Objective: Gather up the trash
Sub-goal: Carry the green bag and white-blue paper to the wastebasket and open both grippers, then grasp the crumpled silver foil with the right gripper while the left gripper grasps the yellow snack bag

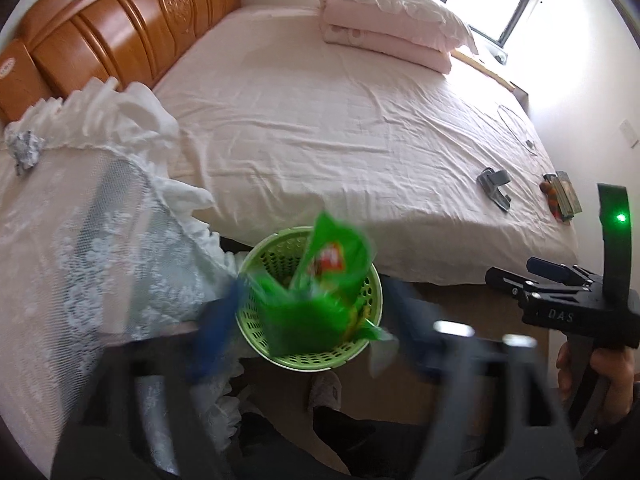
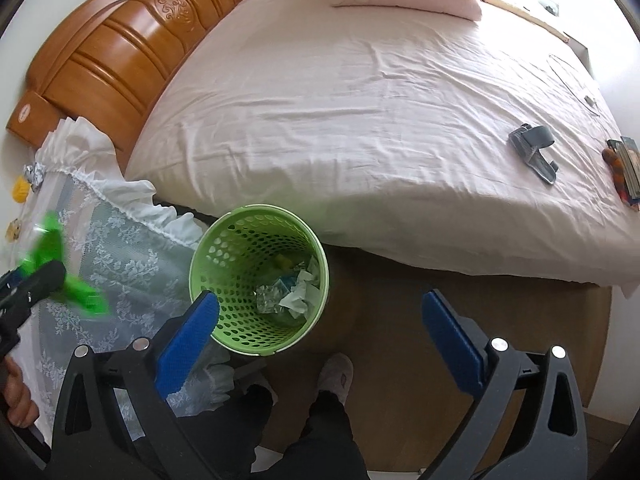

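Observation:
A green perforated trash basket (image 2: 260,276) stands on the floor between the bed and a lace-covered nightstand, with crumpled paper and foil (image 2: 288,292) at its bottom. In the left wrist view a green snack bag (image 1: 332,268) is blurred above the basket (image 1: 360,344). It hangs between the wide-apart blue pads of my left gripper (image 1: 316,312), which is open and does not press on it. My right gripper (image 2: 320,340) is open and empty, just in front of the basket. From the right wrist view the bag (image 2: 60,272) shows at the left gripper's tip.
A bed with a pink sheet (image 2: 360,100) and a wooden headboard (image 2: 120,48) fills the far side. On it lie a folded quilt (image 1: 384,36), a grey clip-like object (image 2: 532,152) and small packets (image 2: 624,176). A foil ball (image 1: 26,148) sits on the nightstand. The person's slippered foot (image 2: 334,376) is by the basket.

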Demonstrator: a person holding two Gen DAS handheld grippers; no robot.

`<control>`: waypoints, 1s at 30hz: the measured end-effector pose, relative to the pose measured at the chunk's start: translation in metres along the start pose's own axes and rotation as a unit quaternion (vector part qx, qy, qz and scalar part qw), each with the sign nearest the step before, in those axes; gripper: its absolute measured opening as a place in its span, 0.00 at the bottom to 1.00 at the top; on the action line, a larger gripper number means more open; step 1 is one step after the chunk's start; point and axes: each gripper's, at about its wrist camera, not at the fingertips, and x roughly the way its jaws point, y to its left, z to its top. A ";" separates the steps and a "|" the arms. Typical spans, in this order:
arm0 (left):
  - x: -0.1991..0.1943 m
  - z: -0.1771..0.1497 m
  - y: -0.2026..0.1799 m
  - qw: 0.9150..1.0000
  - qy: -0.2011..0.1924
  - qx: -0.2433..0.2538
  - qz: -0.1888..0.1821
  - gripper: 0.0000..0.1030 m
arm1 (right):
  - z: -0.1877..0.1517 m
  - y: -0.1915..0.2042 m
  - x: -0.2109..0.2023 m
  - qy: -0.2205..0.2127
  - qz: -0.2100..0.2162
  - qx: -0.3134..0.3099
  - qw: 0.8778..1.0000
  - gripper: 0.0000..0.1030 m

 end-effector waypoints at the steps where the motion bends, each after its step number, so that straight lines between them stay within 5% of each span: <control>1: 0.000 0.000 0.000 1.000 -0.003 -0.002 0.004 0.92 | 0.000 0.000 -0.001 0.000 0.000 -0.001 1.000 0.97; 19: -0.010 -0.005 0.011 1.000 -0.004 -0.006 0.017 0.92 | -0.004 0.025 -0.001 0.000 0.009 -0.017 1.000 0.97; 30: -0.085 -0.036 0.094 0.988 -0.075 -0.077 0.109 0.92 | 0.007 0.116 0.007 -0.004 0.058 -0.084 0.995 0.97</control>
